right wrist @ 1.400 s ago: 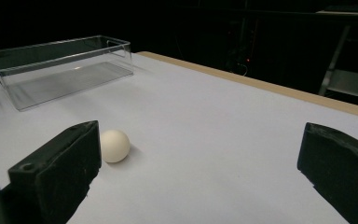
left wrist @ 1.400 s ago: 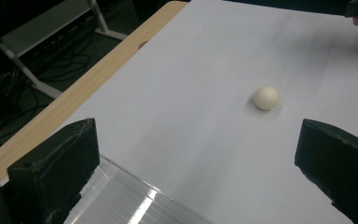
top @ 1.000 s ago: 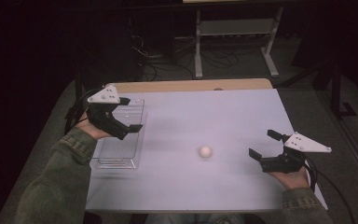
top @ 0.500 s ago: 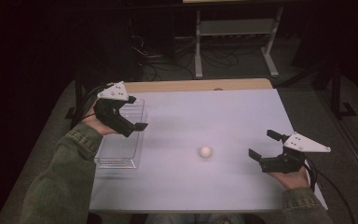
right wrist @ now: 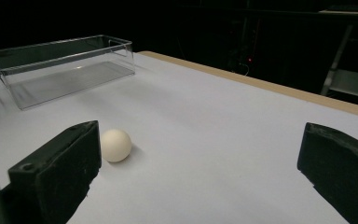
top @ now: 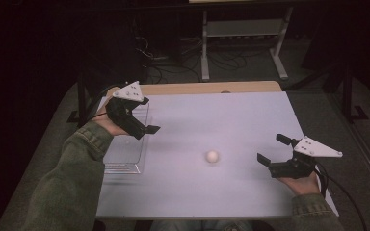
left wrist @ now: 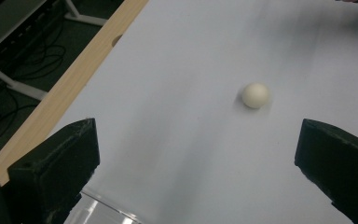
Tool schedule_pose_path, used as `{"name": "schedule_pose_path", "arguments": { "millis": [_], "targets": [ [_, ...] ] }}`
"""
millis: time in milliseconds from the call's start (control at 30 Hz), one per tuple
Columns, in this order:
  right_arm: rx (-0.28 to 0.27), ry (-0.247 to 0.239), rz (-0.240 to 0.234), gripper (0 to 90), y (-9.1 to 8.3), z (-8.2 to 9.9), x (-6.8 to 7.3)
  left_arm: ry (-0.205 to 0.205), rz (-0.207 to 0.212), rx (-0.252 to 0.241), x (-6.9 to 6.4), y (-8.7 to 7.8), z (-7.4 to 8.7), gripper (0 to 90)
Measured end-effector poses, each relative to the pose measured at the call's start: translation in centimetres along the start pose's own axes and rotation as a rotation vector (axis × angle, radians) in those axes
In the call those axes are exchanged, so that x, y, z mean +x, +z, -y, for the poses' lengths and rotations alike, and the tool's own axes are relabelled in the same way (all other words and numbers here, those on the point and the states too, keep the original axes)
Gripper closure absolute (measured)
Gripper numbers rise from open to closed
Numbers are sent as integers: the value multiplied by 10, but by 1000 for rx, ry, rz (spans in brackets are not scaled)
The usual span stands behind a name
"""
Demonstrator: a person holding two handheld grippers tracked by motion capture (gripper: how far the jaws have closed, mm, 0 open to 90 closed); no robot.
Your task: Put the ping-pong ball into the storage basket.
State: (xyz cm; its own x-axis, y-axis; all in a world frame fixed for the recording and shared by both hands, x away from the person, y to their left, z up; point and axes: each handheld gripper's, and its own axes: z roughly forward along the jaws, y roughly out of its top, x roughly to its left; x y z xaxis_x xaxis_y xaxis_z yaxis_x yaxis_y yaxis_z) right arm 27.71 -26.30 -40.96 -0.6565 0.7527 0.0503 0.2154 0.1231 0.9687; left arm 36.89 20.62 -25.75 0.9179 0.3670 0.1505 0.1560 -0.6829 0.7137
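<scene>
A small cream ball (top: 212, 156) lies on the white table (top: 221, 110), right of centre. My left gripper (top: 147, 115) hovers open above the right wall of a clear plastic bin (top: 125, 149) at the table's left side. In the left gripper view the ball (left wrist: 255, 95) sits ahead on the tabletop, beyond the wide-open left gripper (left wrist: 196, 135). My right gripper (top: 273, 149) rests low near the right edge, open and empty, pointing left at the ball. In the right gripper view the ball (right wrist: 115, 145) lies just past the left jaw of the right gripper (right wrist: 200, 140), with the bin (right wrist: 60, 65) behind it.
A wooden strip (top: 197, 88) borders the table's far edge. Beyond it are a dark floor, cables and a white metal stand (top: 243, 33). The person's green sleeve (top: 72, 178) crosses the table's left front corner.
My left gripper has moved right and slightly farther along the bin, toward the table's middle. The right gripper and the ball have stayed put.
</scene>
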Motion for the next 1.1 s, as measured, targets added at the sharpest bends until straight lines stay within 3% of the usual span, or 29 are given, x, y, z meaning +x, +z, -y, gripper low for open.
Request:
{"name": "schedule_pose_path", "arguments": {
  "millis": [633, 1100],
  "targets": [
    [3, -2, -4, 0, 0, 0, 1, 52, 42, 82, -5, 22, -17, 0],
    [15, -9, -10, 0, 2, 1, 1, 65, 77, 106, -7, 36, -21, 0]
  ]
}}
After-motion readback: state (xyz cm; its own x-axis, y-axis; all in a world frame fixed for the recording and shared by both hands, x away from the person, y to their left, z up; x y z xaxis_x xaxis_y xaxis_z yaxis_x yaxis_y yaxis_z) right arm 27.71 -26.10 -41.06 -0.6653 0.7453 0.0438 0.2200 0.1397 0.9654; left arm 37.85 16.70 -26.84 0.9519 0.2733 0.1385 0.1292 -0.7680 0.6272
